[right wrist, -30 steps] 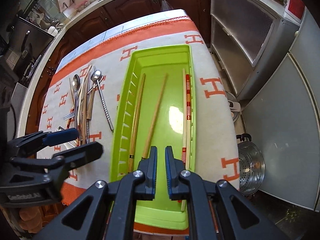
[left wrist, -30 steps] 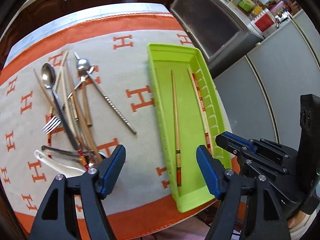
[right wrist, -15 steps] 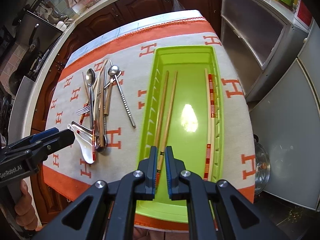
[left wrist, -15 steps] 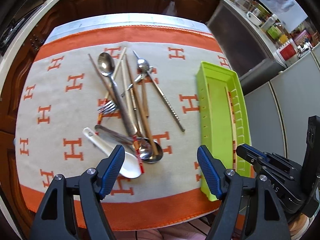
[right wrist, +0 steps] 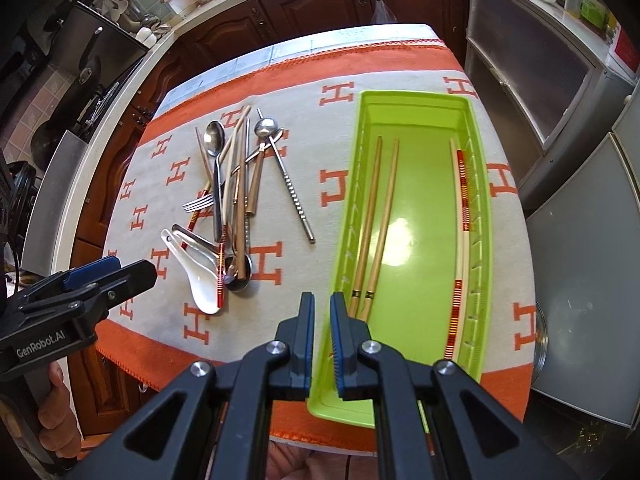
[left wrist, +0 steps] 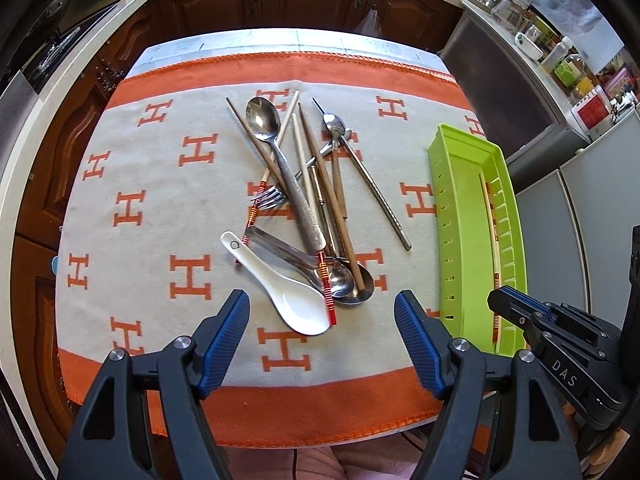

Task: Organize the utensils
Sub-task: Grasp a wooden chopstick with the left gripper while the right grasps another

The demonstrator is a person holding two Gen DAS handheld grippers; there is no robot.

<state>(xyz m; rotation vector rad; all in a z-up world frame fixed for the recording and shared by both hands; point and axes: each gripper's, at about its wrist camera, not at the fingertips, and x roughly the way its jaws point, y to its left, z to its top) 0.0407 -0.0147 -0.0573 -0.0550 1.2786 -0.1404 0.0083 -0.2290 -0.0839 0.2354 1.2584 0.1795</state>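
The left gripper (left wrist: 322,322) hangs wide open and empty just short of the pile (left wrist: 306,216), apparently lining up a pick. The right gripper (right wrist: 321,322), nearly closed on nothing, hovers over the tray (right wrist: 416,100), where four chopsticks (right wrist: 374,220) already lie in pairs.

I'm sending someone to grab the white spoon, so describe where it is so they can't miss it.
On the orange-bordered cloth, left of the green tray, lies a heap of utensils. The white spoon sits at its near left edge, the only ceramic piece, short and broad among metal spoons and chopsticks.
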